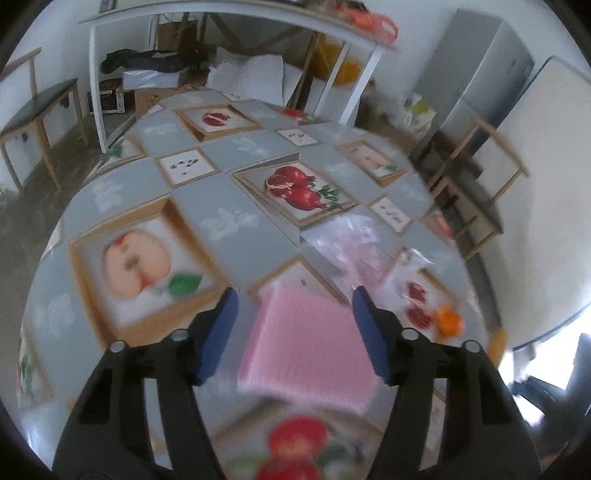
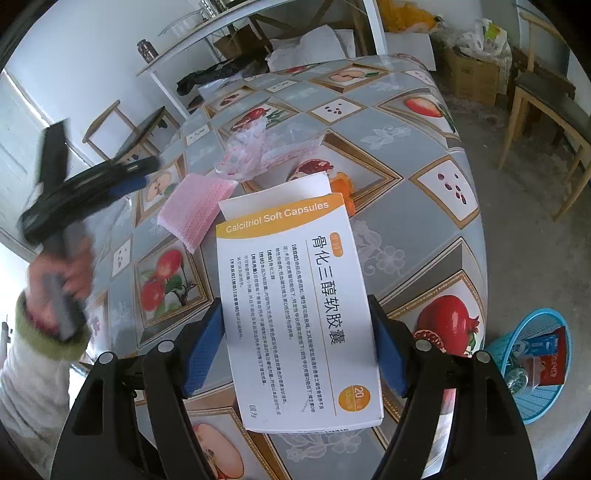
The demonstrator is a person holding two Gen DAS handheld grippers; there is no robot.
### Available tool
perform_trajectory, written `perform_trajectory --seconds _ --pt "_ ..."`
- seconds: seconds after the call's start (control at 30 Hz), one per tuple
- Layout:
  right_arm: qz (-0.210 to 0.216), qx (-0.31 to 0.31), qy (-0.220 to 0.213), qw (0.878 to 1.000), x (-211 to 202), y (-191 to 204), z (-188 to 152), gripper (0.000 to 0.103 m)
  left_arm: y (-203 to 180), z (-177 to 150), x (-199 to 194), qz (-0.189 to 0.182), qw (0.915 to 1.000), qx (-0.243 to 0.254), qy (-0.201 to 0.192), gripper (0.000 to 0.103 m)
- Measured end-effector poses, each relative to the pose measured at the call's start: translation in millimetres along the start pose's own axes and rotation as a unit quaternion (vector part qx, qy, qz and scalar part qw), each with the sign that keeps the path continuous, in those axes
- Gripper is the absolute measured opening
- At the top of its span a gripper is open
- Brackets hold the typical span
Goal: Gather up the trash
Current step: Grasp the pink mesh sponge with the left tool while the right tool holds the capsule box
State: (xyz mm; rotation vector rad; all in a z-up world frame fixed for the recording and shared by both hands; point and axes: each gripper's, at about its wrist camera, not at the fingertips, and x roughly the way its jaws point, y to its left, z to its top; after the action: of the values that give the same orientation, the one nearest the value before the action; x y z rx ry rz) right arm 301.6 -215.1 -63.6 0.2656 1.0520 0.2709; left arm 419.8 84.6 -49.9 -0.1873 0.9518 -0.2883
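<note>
My right gripper (image 2: pixel 297 332) is shut on a white and orange medicine box (image 2: pixel 295 310) and holds it above the table. My left gripper (image 1: pixel 295 321) is open above a pink foam sheet (image 1: pixel 310 347) that lies between its fingers; this sheet also shows in the right wrist view (image 2: pixel 195 206). A crumpled clear plastic bag (image 1: pixel 354 240) lies beyond the sheet, also in the right wrist view (image 2: pixel 247 151). An orange peel (image 1: pixel 448 319) lies to the right, also behind the box in the right wrist view (image 2: pixel 341 184). The left gripper (image 2: pixel 136 177) appears blurred at the left there.
The table (image 1: pixel 236 192) has a fruit-print cloth. A blue basket (image 2: pixel 535 369) with packets and a bottle stands on the floor at the right. Wooden chairs (image 2: pixel 546 110) and boxes stand around. A white table (image 1: pixel 221 22) stands behind.
</note>
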Motion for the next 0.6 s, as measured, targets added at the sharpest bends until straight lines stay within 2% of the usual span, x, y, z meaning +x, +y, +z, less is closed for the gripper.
perform_trajectory --seconds 0.1,0.13,0.2,0.33,0.6 --pt "0.002 0.004 0.003 1.000 1 -4 -2 0.072 -12 7 30 0.010 0.9987 0.036 0.036 0.053" --pt "0.004 0.005 0.005 1.000 1 -5 -2 0.072 -15 6 38 0.019 0.9974 0.051 0.046 0.048" --pt "0.006 0.005 0.007 1.000 1 -6 -4 0.072 -18 0 47 0.032 0.9951 0.070 0.062 0.046" --pt "0.016 0.007 0.008 1.000 2 -6 -6 0.072 -16 -13 37 0.038 0.9932 0.076 0.081 0.038" --pt "0.038 0.000 0.006 0.999 -7 4 -15 0.072 -7 -81 -8 0.009 0.9889 0.086 0.121 0.037"
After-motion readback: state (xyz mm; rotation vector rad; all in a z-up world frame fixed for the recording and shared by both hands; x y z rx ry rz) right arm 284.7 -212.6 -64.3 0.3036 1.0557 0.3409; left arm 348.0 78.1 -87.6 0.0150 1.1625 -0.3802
